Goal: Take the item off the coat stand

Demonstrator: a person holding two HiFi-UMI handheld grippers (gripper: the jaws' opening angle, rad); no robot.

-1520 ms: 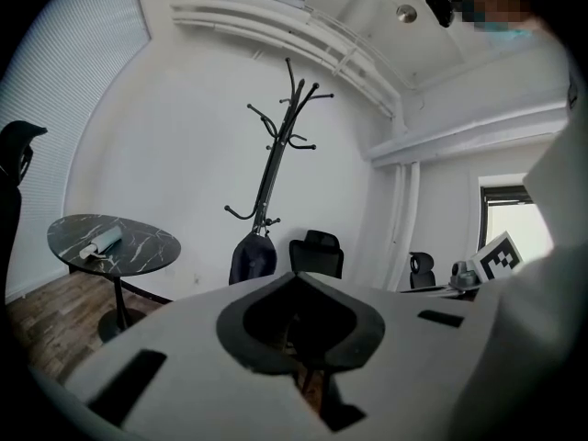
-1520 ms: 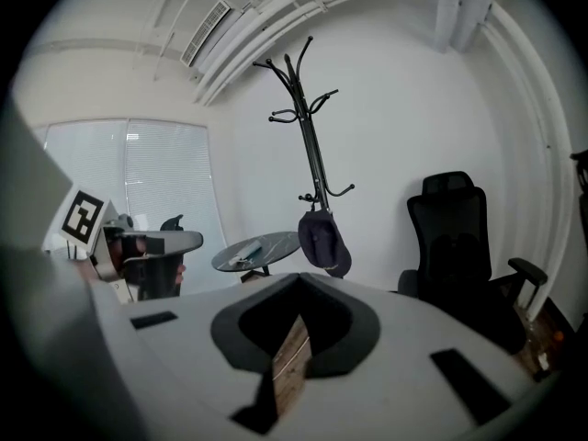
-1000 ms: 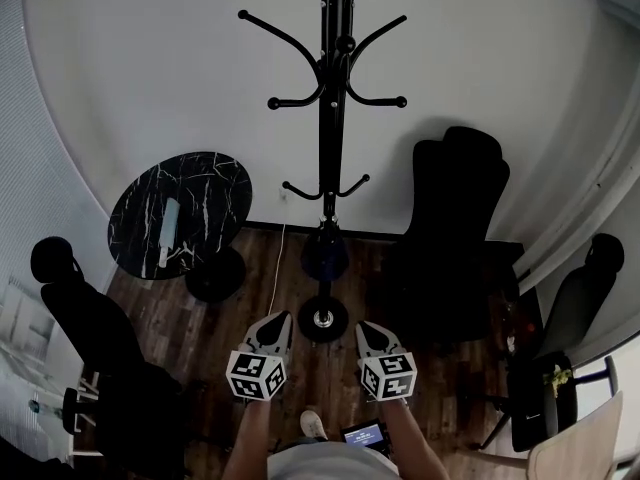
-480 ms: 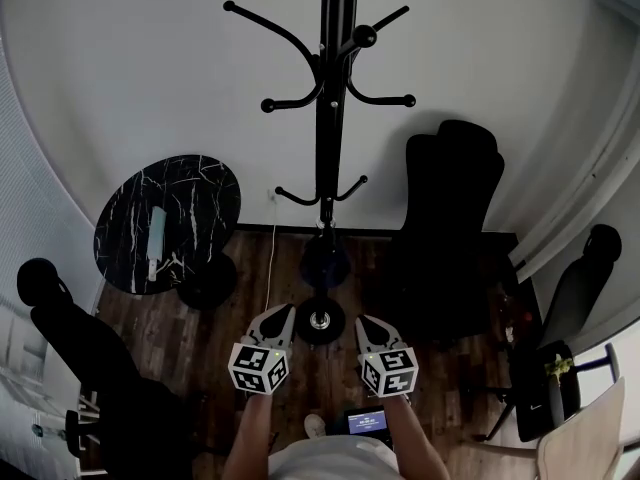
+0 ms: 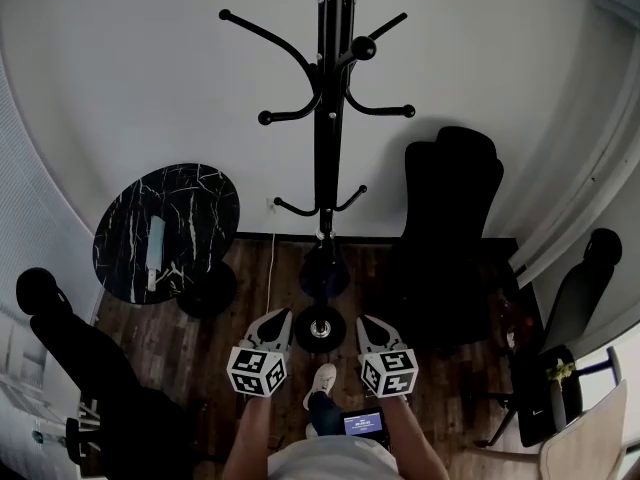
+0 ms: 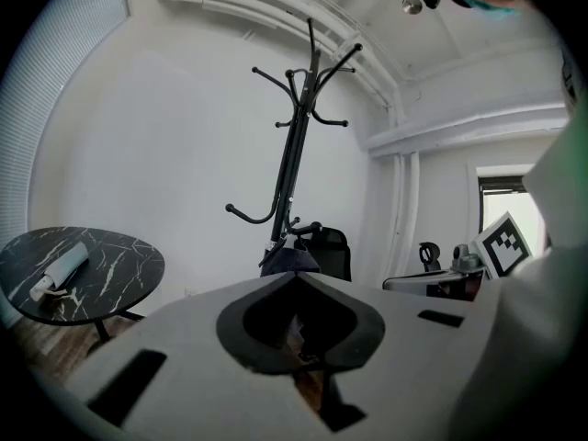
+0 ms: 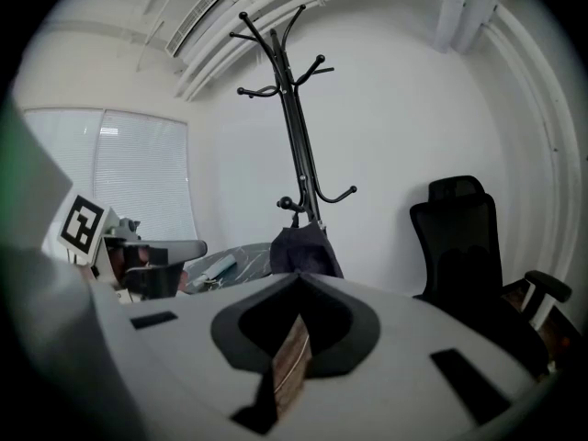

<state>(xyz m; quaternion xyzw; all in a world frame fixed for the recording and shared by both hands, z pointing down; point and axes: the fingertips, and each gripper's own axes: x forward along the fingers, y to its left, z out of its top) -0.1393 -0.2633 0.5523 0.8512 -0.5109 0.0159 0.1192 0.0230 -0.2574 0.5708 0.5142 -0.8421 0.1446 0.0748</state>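
A black coat stand [image 5: 325,118] rises against the white wall straight ahead. A small dark cloth item [image 5: 325,268] hangs low on it, just under the bottom hooks. In the head view my left gripper [image 5: 280,315] and right gripper [image 5: 364,322] are side by side above the wooden floor, both shut and empty, short of the stand's base. The left gripper view has the stand [image 6: 294,154] and the item [image 6: 292,257] beyond the closed left gripper [image 6: 296,278]. In the right gripper view the item [image 7: 303,249] hangs beyond the closed right gripper [image 7: 299,278].
A round black marble table [image 5: 190,203] with a pale object [image 5: 157,240] stands left of the stand. A black office chair [image 5: 455,228] is on its right. More chairs sit at far left [image 5: 70,318] and far right [image 5: 580,298]. A person's shoe [image 5: 320,383] is below.
The person's foot has stepped forward into view between the grippers, and the view has shifted slightly toward the stand. Both grippers stay shut, side by side.
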